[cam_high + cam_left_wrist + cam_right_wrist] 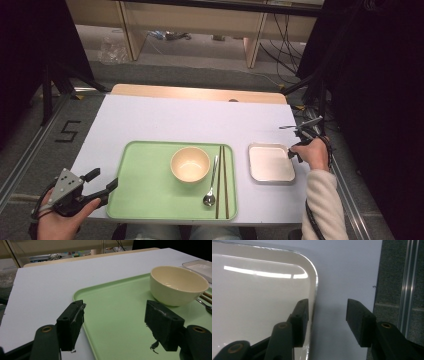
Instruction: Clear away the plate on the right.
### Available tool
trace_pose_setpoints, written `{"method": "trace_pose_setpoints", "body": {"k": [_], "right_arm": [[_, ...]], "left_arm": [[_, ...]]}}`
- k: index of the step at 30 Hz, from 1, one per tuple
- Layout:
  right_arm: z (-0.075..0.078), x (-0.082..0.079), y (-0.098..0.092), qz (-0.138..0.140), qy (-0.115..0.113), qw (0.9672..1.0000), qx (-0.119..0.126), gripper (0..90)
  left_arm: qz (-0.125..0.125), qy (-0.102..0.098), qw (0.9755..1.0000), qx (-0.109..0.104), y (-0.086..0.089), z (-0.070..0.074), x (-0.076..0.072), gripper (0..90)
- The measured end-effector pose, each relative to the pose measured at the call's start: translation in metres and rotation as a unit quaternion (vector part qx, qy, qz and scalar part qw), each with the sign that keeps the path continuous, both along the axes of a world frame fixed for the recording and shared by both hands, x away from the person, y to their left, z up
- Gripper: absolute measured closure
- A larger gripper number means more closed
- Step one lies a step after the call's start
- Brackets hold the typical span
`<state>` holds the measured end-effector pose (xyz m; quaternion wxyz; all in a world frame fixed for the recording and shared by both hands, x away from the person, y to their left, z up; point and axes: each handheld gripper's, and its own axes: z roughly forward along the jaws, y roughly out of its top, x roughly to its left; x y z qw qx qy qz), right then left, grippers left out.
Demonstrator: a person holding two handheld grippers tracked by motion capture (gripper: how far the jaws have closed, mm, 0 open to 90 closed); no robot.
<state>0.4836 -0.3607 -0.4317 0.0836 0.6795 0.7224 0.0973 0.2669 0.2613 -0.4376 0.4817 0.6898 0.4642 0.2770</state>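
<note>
So what we've got here is the green tray [150, 195] as the biggest thing on the table [165, 117], and our left gripper [113, 322] sits right at its near left corner, jaws spread wide with the tray's rim running up between them; one jaw is over the bare table, the other over the green surface, nothing pinched yet. From those fingers the cream bowl [178, 285] lies ahead and off to the right, upright and empty, and past it the spoon [210, 192] and the pair of chopsticks [222, 180] lie side by side with their long axes running away from us. The real action is on the other side though: our right gripper [327, 317] is straddling the right-hand edge of the square white dish [254, 310], jaws parted to a medium gap, the left jaw inside the dish and the right jaw outside over the table. The rim passes between them, just beside the inner jaw, so we'd guess a squeeze would catch it. The dish itself looks glossy, shallow and empty, with rounded corners, sitting just off the tray's right side, much nearer the right hand [314, 152] than the left.
</note>
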Motion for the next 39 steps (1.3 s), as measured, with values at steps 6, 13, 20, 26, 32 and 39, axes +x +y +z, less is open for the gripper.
{"method": "trace_pose_setpoints", "body": {"k": [6, 13, 20, 26, 32, 39], "right_arm": [[-0.009, 0.000, -0.004, 0.029, 0.016, 0.9991, 0.026, 62.7], [-0.015, 0.003, 0.000, 0.031, 0.032, 0.9979, 0.046, 77.6], [-0.018, 0.003, -0.005, 0.006, 0.013, 0.9980, 0.062, 85.2], [-0.003, 0.002, 0.001, -0.031, 0.032, 0.9966, 0.069, 88.0], [0.023, -0.004, 0.010, -0.023, 0.008, 0.9976, 0.065, 89.6], [0.040, -0.008, 0.020, -0.027, -0.016, 0.9961, 0.082, 89.6]], "left_arm": [[-0.003, -0.001, 1.0000, 0.000, 0.001, 0.000, 0.000, 31.4], [-0.003, -0.001, 1.0000, -0.005, 0.000, -0.001, 0.000, 31.4], [-0.005, -0.001, 1.0000, 0.000, -0.001, -0.001, 0.000, 31.5], [-0.006, 0.001, 1.0000, 0.000, -0.001, -0.001, 0.001, 31.5], [-0.007, 0.002, 1.0000, -0.005, -0.001, -0.001, 0.001, 31.3], [-0.009, 0.004, 0.9998, -0.019, -0.004, 0.003, 0.005, 30.3]]}}
